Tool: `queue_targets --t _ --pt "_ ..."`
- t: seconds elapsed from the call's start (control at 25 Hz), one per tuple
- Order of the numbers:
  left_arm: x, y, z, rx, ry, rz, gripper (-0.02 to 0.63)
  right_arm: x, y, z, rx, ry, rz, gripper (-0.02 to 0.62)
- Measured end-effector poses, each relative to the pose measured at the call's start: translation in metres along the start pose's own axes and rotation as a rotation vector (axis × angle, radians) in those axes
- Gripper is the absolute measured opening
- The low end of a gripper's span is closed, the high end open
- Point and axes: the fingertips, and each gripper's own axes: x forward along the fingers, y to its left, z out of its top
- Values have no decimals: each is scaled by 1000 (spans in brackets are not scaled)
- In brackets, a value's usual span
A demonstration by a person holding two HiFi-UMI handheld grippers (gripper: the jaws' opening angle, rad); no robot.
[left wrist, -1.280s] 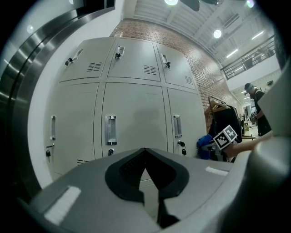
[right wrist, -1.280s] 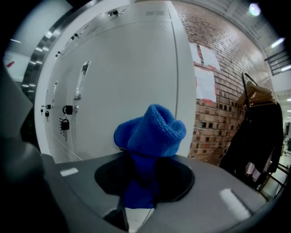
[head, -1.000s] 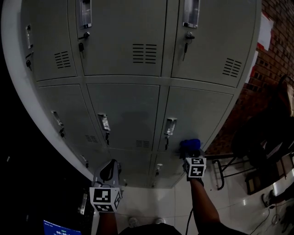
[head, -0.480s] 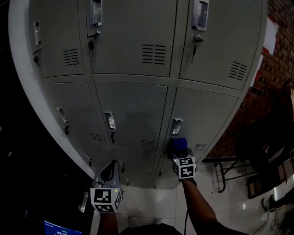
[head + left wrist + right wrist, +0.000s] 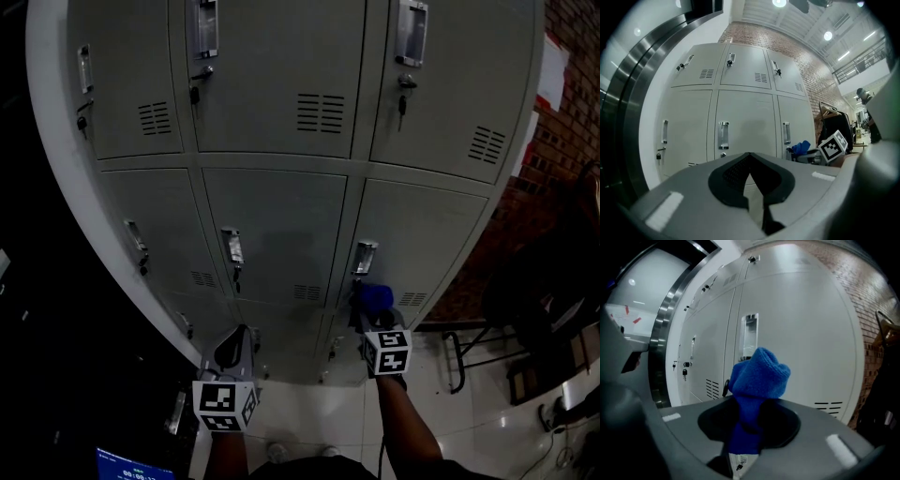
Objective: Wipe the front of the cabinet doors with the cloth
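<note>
Blue cloth [image 5: 759,376] pinched in right hand-held gripper [image 5: 749,427], just beside door handle [image 5: 749,336]; likely snag on handle, cloth dragged from jaws. Left hand-held gripper [image 5: 750,197] closed, empty.

Grey left tongs [image 5: 750,157], black-and-white marker cube [image 5: 225,405]

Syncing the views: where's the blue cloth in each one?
Head view: blue cloth lower centre-right, just below a door handle.
Left gripper view: small, right of centre, beside that handle.
Right gripper view: dead centre, gripped between the jaws.
Shared landmark: that handle, behind the cloth here.
</note>
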Motion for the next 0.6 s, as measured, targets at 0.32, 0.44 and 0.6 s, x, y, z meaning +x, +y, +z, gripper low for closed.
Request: queue_targets --t 0.32,0.44,0.6 --pt "14 -39 9 12 -16 -106 14 -100 -1 43 -50 -170 -59 121" --pt "18 -53 11 14 -24 -139 14 -122 -4 52 -25 -214 -89 121" --pt "23 -67 10 16 -21 -175 14 -136 1 58 -28 -257 -102 114"
